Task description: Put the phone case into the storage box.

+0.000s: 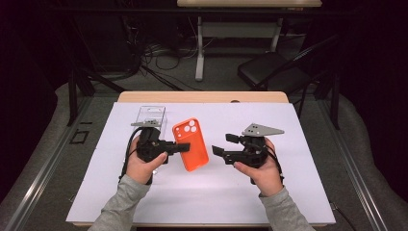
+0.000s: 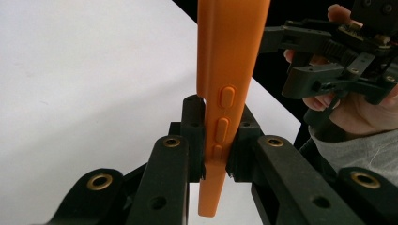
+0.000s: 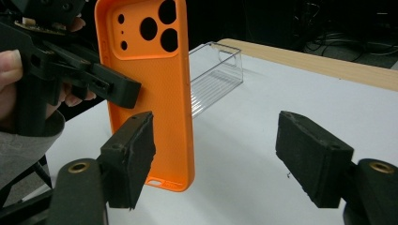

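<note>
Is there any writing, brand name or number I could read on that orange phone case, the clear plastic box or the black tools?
None can be read.
Orange silicone phone case: bare back and camera cutouts, no logo or lettering.
Clear plastic box: no label visible.
Left gripper and right gripper: plain black parts, no markings.
White table mat: blank.

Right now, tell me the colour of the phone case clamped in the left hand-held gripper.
Orange all over, the phone case; the right gripper view shows it best.
</note>
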`<state>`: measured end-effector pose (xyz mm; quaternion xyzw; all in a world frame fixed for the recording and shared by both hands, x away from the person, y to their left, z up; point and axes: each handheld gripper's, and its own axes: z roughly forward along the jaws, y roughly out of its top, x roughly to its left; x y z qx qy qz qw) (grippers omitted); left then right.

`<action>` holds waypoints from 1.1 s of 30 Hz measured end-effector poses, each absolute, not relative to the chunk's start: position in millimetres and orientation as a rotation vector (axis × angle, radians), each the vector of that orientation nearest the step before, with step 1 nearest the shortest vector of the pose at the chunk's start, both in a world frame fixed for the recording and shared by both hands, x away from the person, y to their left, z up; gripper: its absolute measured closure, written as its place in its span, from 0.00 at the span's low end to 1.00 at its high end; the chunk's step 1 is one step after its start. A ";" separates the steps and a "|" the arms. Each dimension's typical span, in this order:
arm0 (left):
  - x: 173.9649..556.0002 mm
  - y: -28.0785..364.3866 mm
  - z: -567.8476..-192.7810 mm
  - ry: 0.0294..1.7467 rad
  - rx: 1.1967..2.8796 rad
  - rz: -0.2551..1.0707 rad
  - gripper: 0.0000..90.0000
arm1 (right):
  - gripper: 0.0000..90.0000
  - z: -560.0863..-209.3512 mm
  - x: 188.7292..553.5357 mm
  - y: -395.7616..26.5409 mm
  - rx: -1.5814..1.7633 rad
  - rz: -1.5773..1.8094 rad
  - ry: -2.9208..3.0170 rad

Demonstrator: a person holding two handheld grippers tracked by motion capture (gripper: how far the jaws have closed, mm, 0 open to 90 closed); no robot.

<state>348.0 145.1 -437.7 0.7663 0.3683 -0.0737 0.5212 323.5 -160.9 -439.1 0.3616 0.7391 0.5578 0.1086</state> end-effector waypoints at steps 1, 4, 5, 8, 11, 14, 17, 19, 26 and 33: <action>347.6 143.8 -438.1 0.881 1.836 -0.178 0.89 | 0.28 -438.9 323.7 -161.3 1.065 1.648 2.175; 346.7 140.6 -439.2 0.872 1.845 -0.181 0.89 | 0.25 -438.3 323.1 -162.2 1.051 1.672 2.207; 346.2 139.0 -439.7 0.873 1.845 -0.185 0.89 | 0.24 -438.1 322.4 -161.9 1.034 1.672 2.217; 345.7 135.4 -441.7 0.862 1.858 -0.193 0.89 | 0.26 -437.9 321.8 -161.3 1.019 1.672 2.225; 345.2 132.5 -443.1 0.856 1.868 -0.195 0.89 | 0.28 -438.1 321.9 -161.6 1.016 1.672 2.227; 344.5 130.5 -443.8 0.852 1.874 -0.199 0.89 | 0.32 -437.3 322.1 -163.3 1.002 1.686 2.223; 344.1 129.1 -444.3 0.846 1.874 -0.203 0.89 | 0.38 -436.9 322.8 -165.1 0.994 1.705 2.219; 343.9 128.5 -444.4 0.844 1.876 -0.202 0.89 | 0.40 -436.9 323.2 -165.7 0.989 1.714 2.226; 343.2 126.9 -445.2 0.837 1.882 -0.203 0.89 | 0.46 -438.0 323.6 -164.9 0.981 1.729 2.283; 342.9 125.7 -446.0 0.832 1.880 -0.204 0.89 | 0.46 -438.5 324.2 -164.8 0.973 1.733 2.288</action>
